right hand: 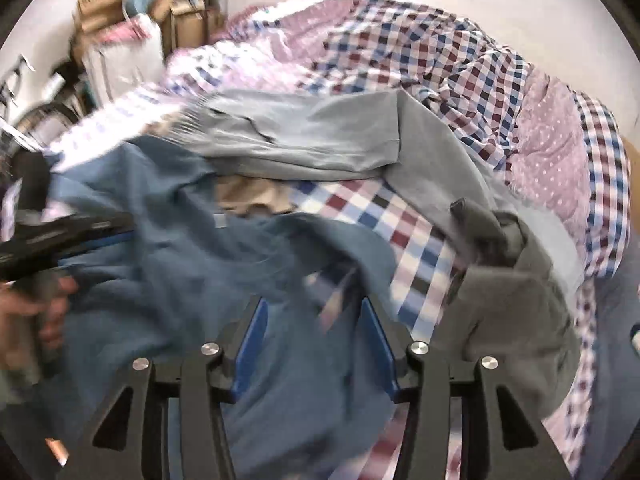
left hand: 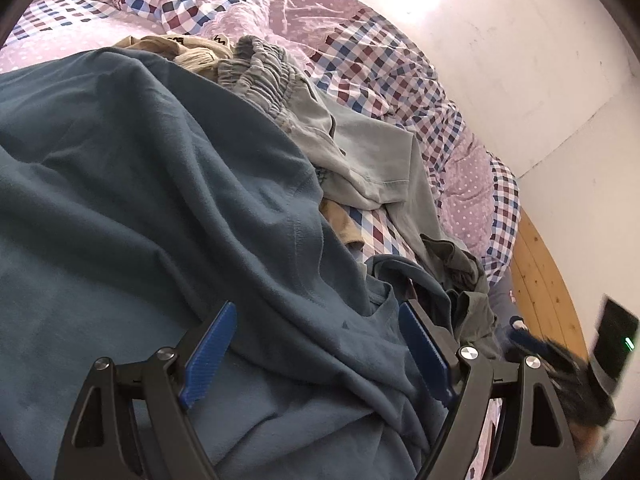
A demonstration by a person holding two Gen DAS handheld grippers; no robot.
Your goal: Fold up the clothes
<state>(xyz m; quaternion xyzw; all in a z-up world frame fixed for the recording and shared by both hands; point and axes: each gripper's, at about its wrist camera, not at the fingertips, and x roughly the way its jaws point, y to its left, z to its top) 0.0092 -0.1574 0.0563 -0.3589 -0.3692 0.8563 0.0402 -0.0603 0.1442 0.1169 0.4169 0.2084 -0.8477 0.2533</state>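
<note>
The blue shirt (left hand: 160, 208) lies rumpled on the checked bedding (left hand: 384, 232) under both grippers, its cloth between the spread fingers of the left gripper (left hand: 316, 352) and, blurrily, seemingly the right gripper (right hand: 312, 344) too, neither pinching.

Teal-blue shirt (left hand: 140, 208) (plain) on pink-checked bedsheet (left hand: 372, 236).

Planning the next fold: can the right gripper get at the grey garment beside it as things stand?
Probably yes. The right gripper has its jaws open over the blue shirt, and the grey garment lies uncovered just to its right.
</note>
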